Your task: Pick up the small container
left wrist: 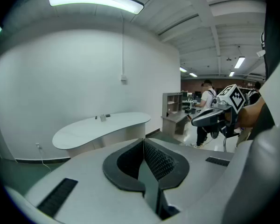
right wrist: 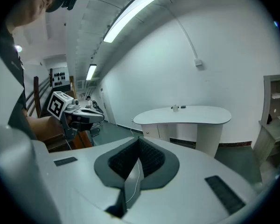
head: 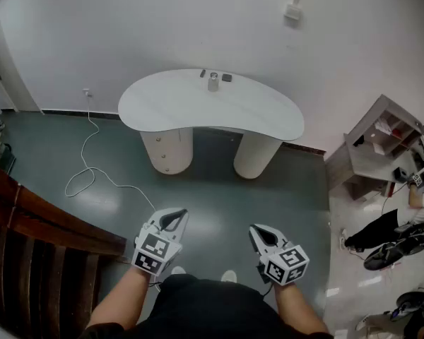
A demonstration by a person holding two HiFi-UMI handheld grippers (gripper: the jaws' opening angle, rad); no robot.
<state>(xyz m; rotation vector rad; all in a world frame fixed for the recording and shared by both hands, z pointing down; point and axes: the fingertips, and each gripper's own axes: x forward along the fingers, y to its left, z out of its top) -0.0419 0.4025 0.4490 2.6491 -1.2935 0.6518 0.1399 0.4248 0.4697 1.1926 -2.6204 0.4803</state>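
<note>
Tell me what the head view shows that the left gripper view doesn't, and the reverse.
Head view only: the wooden rail at the left, and the marker cube on the left claw.
Left gripper view only: the ceiling light, and the left claw's pads closed together with nothing between them.
Both: the table, the container near its far edge, the shelf and the right claw.
</note>
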